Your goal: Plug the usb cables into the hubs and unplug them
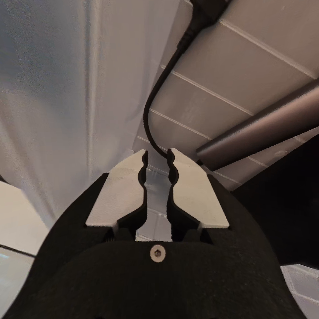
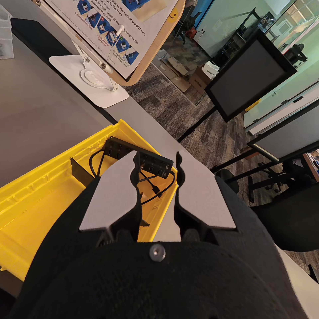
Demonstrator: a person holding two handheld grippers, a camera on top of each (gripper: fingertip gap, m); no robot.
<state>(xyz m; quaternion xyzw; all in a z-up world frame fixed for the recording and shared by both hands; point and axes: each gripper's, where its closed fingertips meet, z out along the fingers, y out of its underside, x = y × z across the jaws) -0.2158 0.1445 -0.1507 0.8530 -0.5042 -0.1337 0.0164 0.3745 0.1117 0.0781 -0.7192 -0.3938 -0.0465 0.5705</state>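
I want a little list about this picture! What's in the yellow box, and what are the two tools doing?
yellow box: sits on the grey table, with a dark divider inside
black hub: lies in the box's far end, several ports showing
black cables: loose in the box by the hub, plug end lying free
right tool: open, above the box, holding nothing
left tool: open, empty, with a thin black cable running just past its tips
instruction sheet: on a white stand behind the box
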